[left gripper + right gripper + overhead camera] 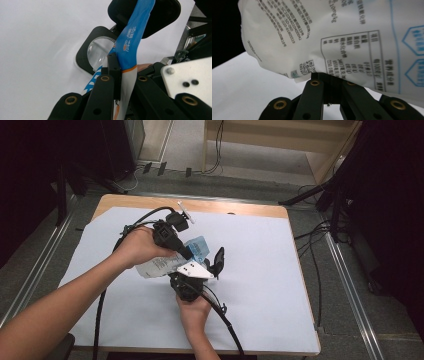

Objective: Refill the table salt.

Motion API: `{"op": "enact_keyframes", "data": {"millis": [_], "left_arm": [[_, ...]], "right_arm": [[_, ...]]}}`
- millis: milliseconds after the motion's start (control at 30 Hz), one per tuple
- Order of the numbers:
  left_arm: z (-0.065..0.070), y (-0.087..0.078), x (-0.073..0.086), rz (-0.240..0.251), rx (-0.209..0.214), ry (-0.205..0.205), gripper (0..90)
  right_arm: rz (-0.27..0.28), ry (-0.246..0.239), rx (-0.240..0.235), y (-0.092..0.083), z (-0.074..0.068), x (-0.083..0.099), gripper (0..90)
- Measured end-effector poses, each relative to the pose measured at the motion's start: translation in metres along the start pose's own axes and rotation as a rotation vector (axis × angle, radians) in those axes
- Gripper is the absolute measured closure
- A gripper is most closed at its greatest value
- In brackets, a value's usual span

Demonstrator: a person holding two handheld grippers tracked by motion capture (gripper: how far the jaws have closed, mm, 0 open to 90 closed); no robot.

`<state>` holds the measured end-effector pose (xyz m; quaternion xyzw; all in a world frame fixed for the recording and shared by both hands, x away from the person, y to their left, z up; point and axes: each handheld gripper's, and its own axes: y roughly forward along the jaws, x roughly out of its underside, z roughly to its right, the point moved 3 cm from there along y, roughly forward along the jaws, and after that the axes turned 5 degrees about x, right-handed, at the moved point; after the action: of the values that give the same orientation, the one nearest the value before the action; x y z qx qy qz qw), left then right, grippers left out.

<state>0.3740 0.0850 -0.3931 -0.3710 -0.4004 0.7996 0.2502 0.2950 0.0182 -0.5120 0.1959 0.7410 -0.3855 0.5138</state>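
A wooden table (235, 210) stands under a large white sheet (260, 285) that covers nearly all of its top, with a strip of bare wood at the far edge. Grey floor with loose cables lies beyond it.

Over the middle of the sheet, the person's two forearms come in from the near side, the left one long and slanting, the right one short and near the table's front edge. Each hand holds a black gripper with a cable trailing back toward the person.

Between the two grippers is a soft plastic bag (165, 262), white with printed text and a blue end (the print is too small to read from the high view). It is held up off the sheet, just left of the table's centre.

The left gripper (117, 72) has its jaws closed on the bag's edge, where blue meets white with an orange line. The right gripper (329, 77) has its jaws closed too, pinching the bag's lower white edge beside a printed table and a small square code. The right gripper carries a white three-cornered plate (192, 269) on top.
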Motion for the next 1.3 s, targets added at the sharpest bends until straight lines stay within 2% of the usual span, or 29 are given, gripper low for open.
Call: {"op": "enact_keyframes", "data": {"millis": [133,233,400,467,667,933,1300], "left_arm": [[-0.001,0.001,0.000,-0.013,0.000,-0.004,90.0],[-0.001,0.001,-0.001,0.000,-0.012,-0.017,90.0],[0.000,0.003,-0.003,-0.010,-0.018,-0.015,90.0],[0.001,0.003,-0.006,-0.007,-0.017,-0.020,90.0],[0.002,0.003,-0.011,-0.039,-0.032,-0.008,90.0],[0.004,0.009,-0.018,-0.068,-0.047,-0.009,90.0],[0.004,0.014,-0.024,-0.098,-0.074,-0.012,90.0]], "right_arm": [[-0.007,-0.028,0.011,0.003,-0.002,0.003,90.0],[-0.004,-0.031,0.014,0.004,-0.002,0.003,90.0],[-0.002,-0.033,0.012,0.002,-0.003,0.003,90.0],[0.003,-0.024,0.004,0.000,-0.004,0.001,90.0],[0.026,-0.006,-0.012,-0.003,-0.005,-0.003,90.0],[0.030,0.037,-0.034,-0.005,-0.005,-0.006,90.0],[0.033,0.064,-0.047,-0.008,-0.003,-0.007,90.0]]}}
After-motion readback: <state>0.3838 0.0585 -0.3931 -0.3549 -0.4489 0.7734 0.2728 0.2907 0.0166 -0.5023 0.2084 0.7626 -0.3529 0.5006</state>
